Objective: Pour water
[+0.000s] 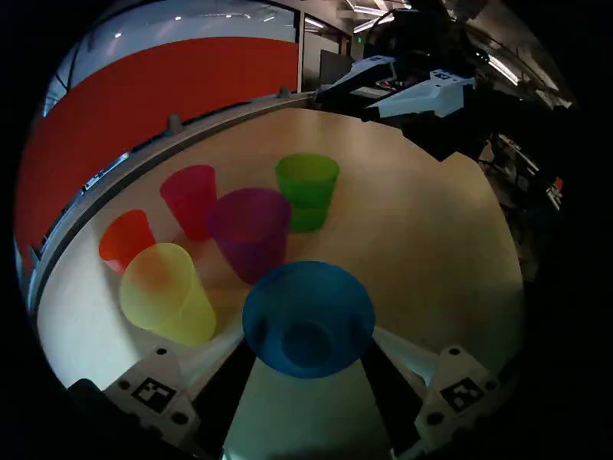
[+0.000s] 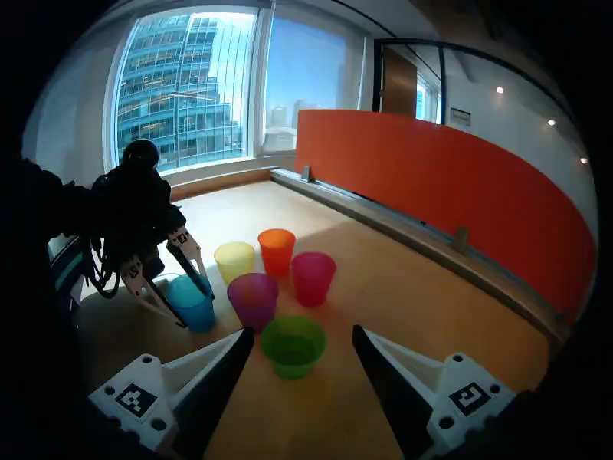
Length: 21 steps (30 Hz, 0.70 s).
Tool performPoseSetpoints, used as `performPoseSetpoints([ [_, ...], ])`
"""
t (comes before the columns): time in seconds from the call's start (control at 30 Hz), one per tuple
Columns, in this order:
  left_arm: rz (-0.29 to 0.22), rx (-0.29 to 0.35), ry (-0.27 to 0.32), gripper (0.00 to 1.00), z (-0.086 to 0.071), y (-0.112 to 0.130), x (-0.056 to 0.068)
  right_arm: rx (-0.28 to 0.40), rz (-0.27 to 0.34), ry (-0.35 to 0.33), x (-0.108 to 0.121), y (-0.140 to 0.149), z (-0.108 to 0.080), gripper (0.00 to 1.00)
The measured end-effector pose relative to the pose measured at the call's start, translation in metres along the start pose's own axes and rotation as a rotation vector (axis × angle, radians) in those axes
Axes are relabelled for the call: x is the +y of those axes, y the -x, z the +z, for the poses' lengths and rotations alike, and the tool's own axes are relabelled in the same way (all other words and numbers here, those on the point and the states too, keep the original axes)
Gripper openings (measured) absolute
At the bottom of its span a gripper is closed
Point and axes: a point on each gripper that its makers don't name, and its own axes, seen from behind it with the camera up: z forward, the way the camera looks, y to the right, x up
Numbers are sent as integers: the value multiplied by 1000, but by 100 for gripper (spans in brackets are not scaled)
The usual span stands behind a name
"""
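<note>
Where the left gripper (image 1: 310,341) clamps both fingers on the blue cup (image 1: 309,318), the cup stands about upright, mouth up and long axis near vertical. It is just beside the purple cup (image 1: 250,234) and yellow cup (image 1: 165,295). The orange cup (image 1: 126,239), pink cup (image 1: 190,201) and green cup (image 1: 308,190) crowd behind. The right gripper (image 2: 301,331) has its jaws spread wide, and the green cup lies ahead of them, untouched. Bare table (image 1: 429,230) opens beside the cluster, and an orange partition (image 2: 460,184) lines one edge.
</note>
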Motion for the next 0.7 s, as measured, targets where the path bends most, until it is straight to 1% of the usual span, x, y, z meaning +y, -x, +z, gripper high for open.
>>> performPoseSetpoints([
  [0.4, -1, 8, 3, 83, -3, -2, -1, -65, -5, -17, -7, 37, 27, 100],
  [0.7, -3, 11, 4, 83, -5, -2, -2, -98, 5, -28, -13, 57, 39, 100],
])
